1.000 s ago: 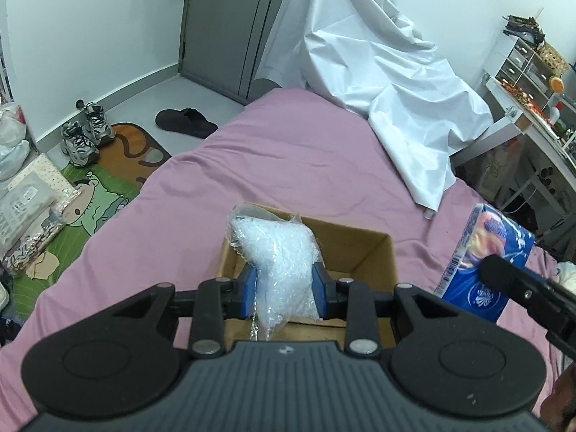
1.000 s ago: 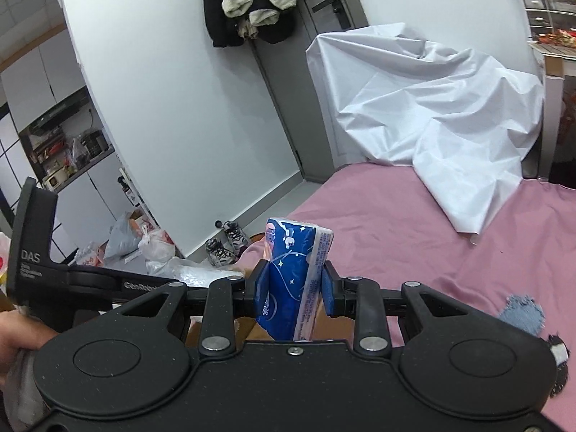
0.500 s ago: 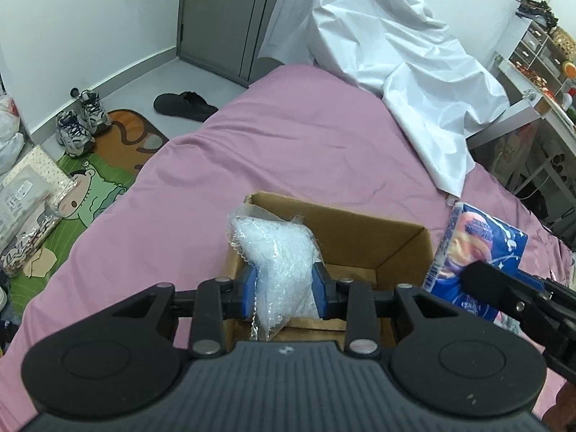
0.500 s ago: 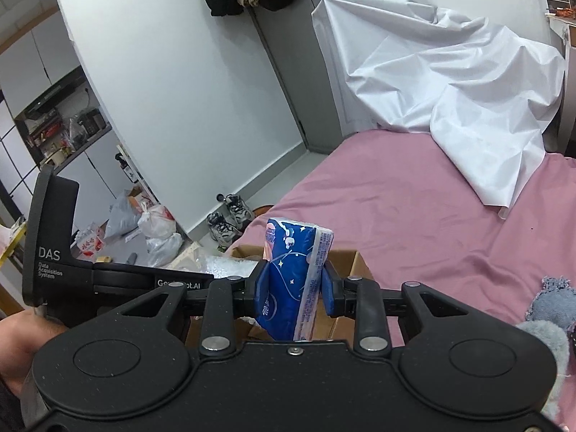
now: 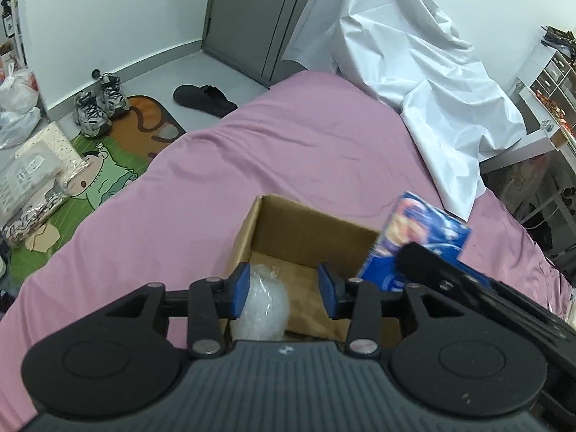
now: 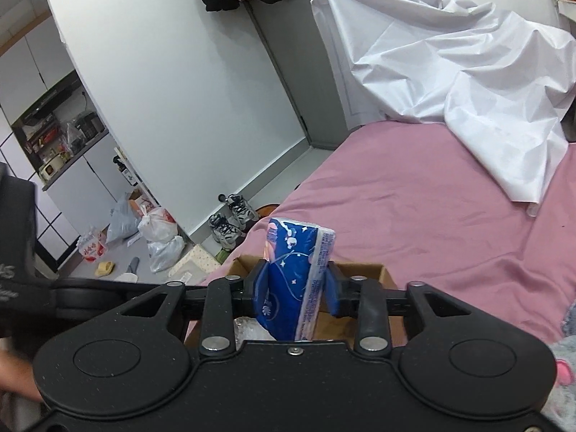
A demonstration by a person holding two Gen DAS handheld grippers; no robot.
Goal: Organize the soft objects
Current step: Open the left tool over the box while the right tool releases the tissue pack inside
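Observation:
An open cardboard box (image 5: 313, 212) sits on the pink bed. My left gripper (image 5: 283, 289) hangs over the box with its jaws opening and nothing pressed between the blue pads. The clear bubble-wrap bag (image 5: 264, 306) lies inside the box, below the left pad. My right gripper (image 6: 297, 289) holds a blue tissue pack (image 6: 295, 273) upright over the box's rim (image 6: 360, 268). Its jaws are opening, with the pack still wedged between the pads. The left wrist view shows this pack (image 5: 414, 234) blurred above the box's right wall.
A crumpled white sheet (image 5: 414, 72) covers the far end of the bed. On the floor to the left are sneakers (image 5: 97, 104), a black slipper (image 5: 205, 99), a cartoon mat (image 5: 108, 169) and plastic bags (image 6: 162, 241). A grey plush (image 6: 568, 327) lies at the right.
The left jaws have spread and the bubble-wrap bag has dropped from between them into the box. The right gripper has carried the tissue pack over the box, its jaws slightly wider.

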